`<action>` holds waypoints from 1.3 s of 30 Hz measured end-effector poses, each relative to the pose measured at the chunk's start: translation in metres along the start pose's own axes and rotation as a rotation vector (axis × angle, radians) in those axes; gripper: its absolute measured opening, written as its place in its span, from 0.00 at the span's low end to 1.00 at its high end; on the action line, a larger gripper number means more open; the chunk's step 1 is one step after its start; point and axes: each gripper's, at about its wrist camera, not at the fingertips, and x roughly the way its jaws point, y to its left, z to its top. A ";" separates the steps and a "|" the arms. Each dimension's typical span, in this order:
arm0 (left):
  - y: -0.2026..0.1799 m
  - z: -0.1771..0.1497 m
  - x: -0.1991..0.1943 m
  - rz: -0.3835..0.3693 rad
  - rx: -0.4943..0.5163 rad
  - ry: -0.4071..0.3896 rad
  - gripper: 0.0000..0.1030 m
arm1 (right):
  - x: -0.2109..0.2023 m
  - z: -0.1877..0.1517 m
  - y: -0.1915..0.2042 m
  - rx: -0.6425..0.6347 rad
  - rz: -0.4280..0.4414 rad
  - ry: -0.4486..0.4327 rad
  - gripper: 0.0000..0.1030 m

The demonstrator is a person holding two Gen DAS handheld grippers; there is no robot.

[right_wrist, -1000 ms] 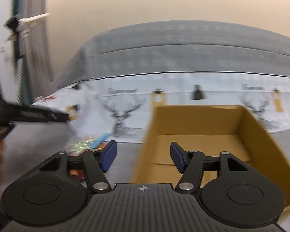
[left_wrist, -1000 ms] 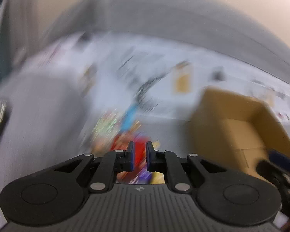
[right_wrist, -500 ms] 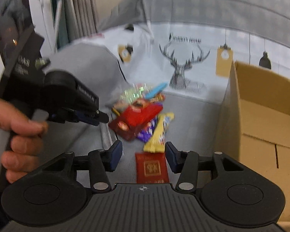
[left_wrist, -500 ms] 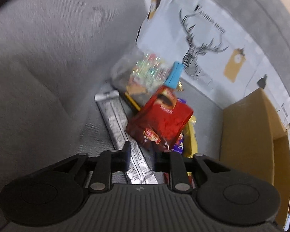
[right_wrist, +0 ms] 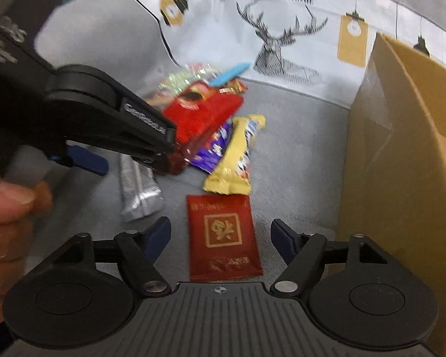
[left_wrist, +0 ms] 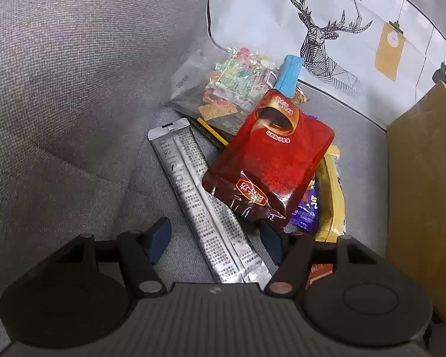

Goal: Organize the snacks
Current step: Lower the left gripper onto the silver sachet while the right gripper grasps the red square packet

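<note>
A pile of snacks lies on a grey sofa seat. A long silver packet (left_wrist: 205,202) lies between the open fingers of my left gripper (left_wrist: 215,238). A big red pouch (left_wrist: 270,160) lies beside it on top of a purple wrapper (left_wrist: 307,211) and a yellow bar (left_wrist: 331,196). A clear candy bag (left_wrist: 232,89) and a blue stick (left_wrist: 288,76) lie farther back. My right gripper (right_wrist: 221,236) is open over a flat dark red packet (right_wrist: 223,235). The left gripper (right_wrist: 128,148) shows in the right wrist view, low over the silver packet (right_wrist: 136,190).
An open cardboard box (right_wrist: 407,154) stands on the seat right of the snacks, also at the right edge of the left wrist view (left_wrist: 425,196). A white deer-print cloth (right_wrist: 282,29) covers the sofa back. The sofa arm (left_wrist: 74,74) rises on the left.
Both grippers have swung down from facing the sofa back to the snack pile. The left gripper has opened wide around the silver packet. The right gripper has closed in on the dark red packet.
</note>
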 end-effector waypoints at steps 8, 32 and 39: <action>-0.004 -0.007 0.004 0.023 0.046 -0.004 0.63 | 0.011 -0.003 -0.002 0.000 0.012 0.034 0.60; 0.023 -0.004 -0.021 -0.063 -0.075 0.011 0.48 | -0.013 -0.015 -0.005 0.041 0.111 0.041 0.48; -0.001 -0.006 -0.007 -0.006 -0.037 0.027 0.61 | -0.008 -0.016 -0.004 0.033 0.106 0.071 0.56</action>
